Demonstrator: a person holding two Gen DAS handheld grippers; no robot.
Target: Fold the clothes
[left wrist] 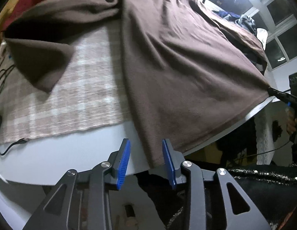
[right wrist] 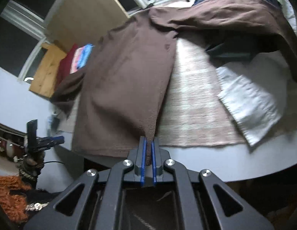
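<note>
Brown shirt (left wrist: 182, 61) on table (left wrist: 62, 153), right gripper (right wrist: 147, 159) pinching its 6 o'clock hem corner, left gripper (left wrist: 146, 161) jaws wide (seemingly straddling another corner)

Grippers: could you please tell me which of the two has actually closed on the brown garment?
The right gripper: its jaws pinch a corner of the brown garment. The left gripper is open, jaws straddling the hem unclamped.

I've got the brown shirt (left wrist: 177, 61) spread over the bench (left wrist: 52, 153), hem corner hanging off the edge, one sleeve flopped sideways.
</note>
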